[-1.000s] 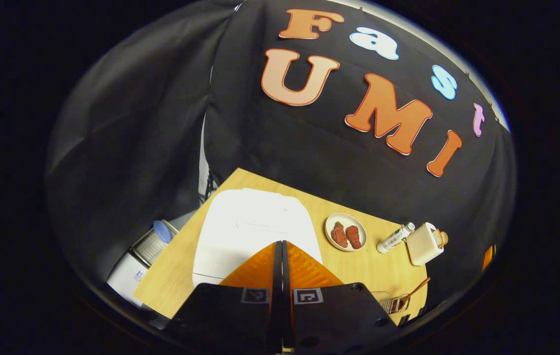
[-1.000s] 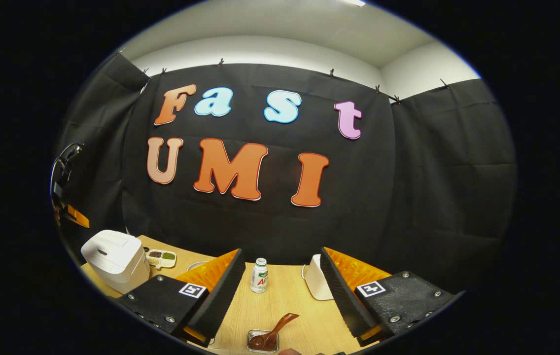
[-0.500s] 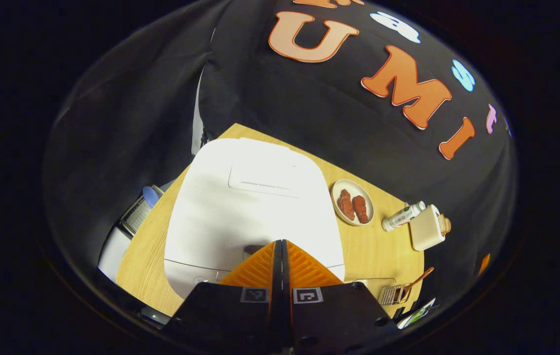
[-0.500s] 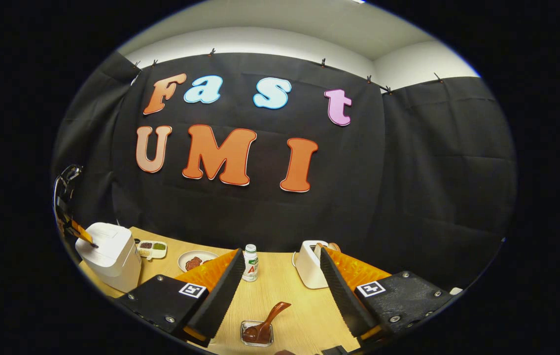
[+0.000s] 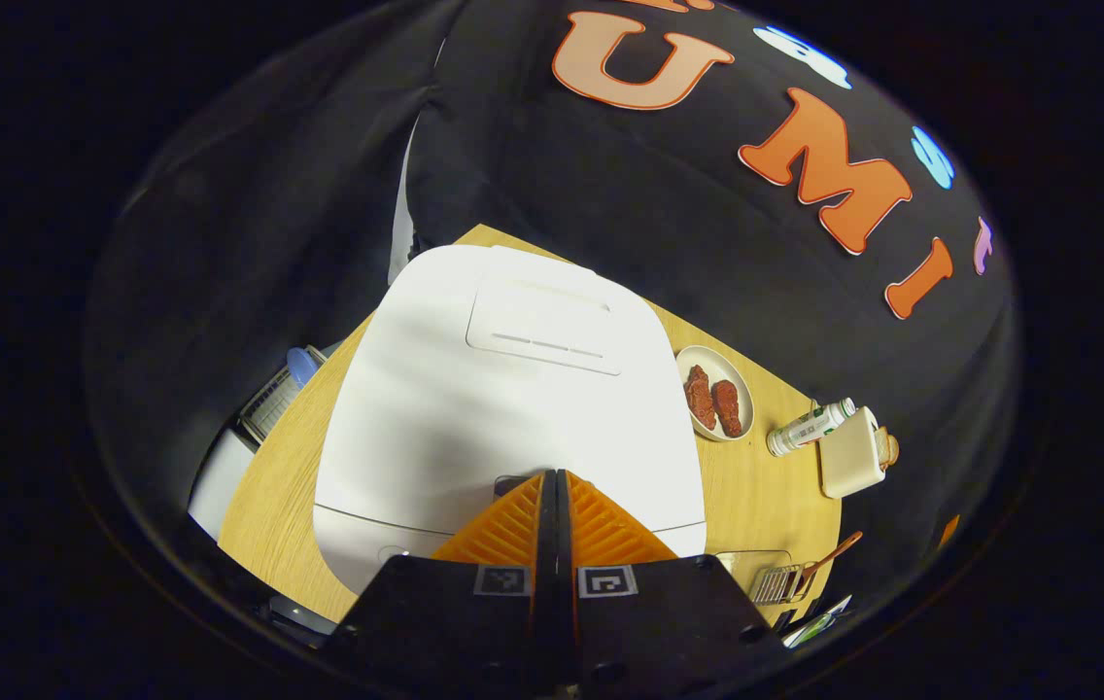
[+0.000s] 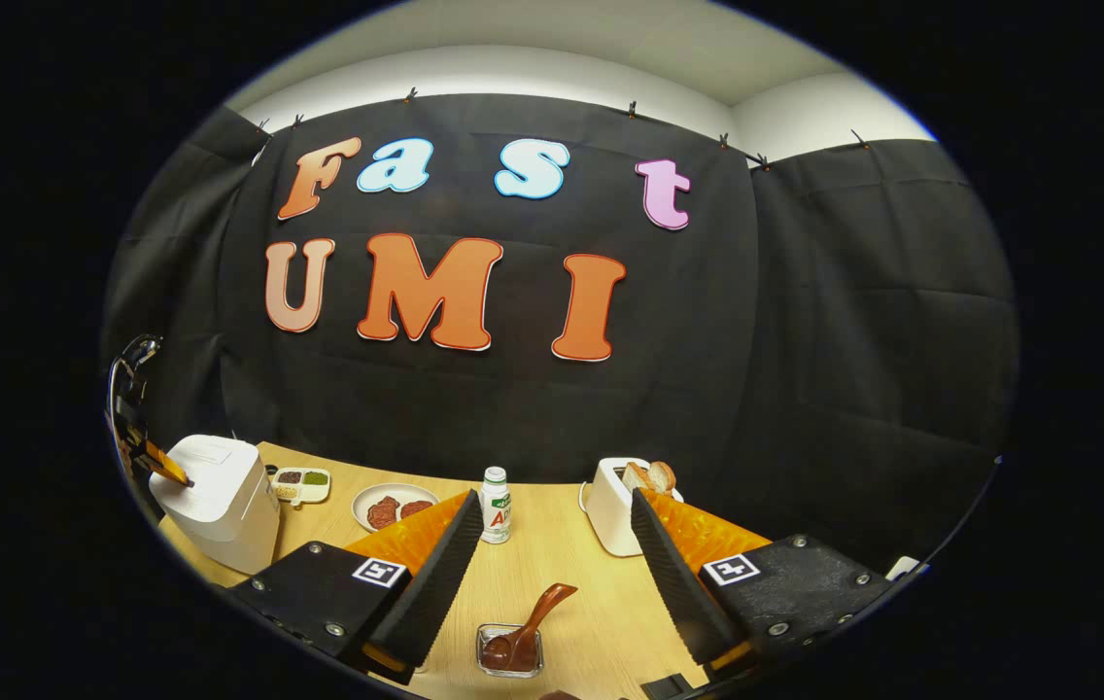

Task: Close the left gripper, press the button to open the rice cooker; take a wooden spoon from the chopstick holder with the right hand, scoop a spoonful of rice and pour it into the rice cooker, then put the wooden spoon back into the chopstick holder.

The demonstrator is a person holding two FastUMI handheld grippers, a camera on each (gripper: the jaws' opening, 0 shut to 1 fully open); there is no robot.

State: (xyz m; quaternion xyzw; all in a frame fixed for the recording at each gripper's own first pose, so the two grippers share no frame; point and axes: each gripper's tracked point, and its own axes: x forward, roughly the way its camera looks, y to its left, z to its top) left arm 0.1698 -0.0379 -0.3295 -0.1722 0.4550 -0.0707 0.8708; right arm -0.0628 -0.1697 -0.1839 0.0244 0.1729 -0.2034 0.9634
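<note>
Left gripper view: we hold the left gripper (image 5: pixel 555 476), its 2 fingers pressed together, tips at the front edge of the rice cooker (image 5: pixel 513 389) lid (button hidden beneath them, lid still down). The right gripper (image 6: pixel 552 554), jaws wide apart, hangs above the wooden spoon (image 6: pixel 525 632), handle leaning up-right.

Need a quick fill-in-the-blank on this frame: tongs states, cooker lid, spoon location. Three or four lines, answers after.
1. The left tongs are ____, their tips at the front edge of the rice cooker.
2. The rice cooker's lid is ____.
3. The wooden spoon stands in the ____, between the right tongs' spread fingers.
4. The right tongs are ____ and hold nothing.

Missing words: shut; closed; chopstick holder; open
</note>
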